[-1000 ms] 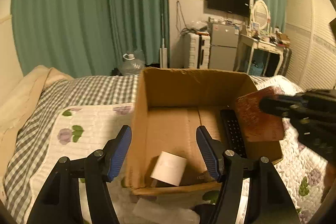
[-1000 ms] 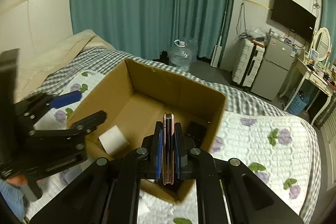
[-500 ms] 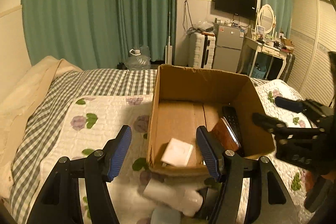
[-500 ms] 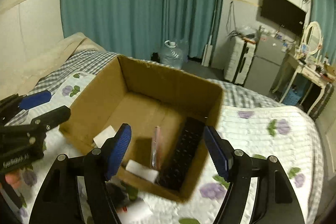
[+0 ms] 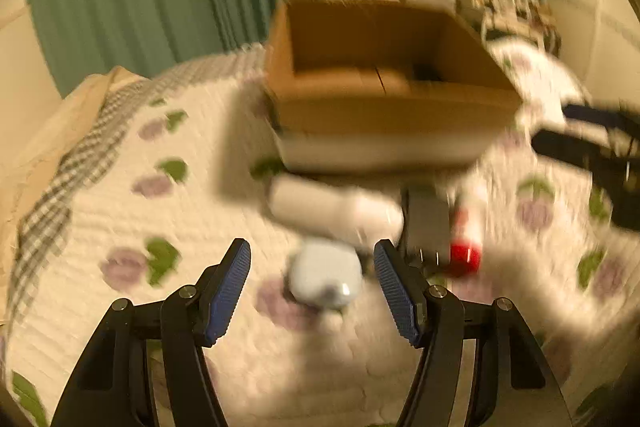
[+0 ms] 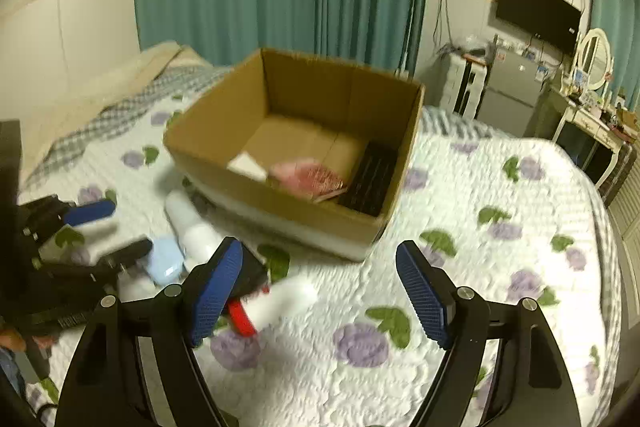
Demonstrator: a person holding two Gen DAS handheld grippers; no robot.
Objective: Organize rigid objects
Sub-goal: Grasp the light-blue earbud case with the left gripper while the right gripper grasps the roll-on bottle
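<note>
2 empty grippers over a quilted bed

Left gripper (image 5: 312,287) gapes around a pale blue case (image 5: 325,275); right gripper (image 6: 320,291) gapes before the cardboard box (image 6: 280,203).

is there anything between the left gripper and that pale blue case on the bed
Nothing visible. The left gripper is open, and the blue case lies on the quilt between its fingertips. The white bottle lies just beyond it, not in the way.
</note>
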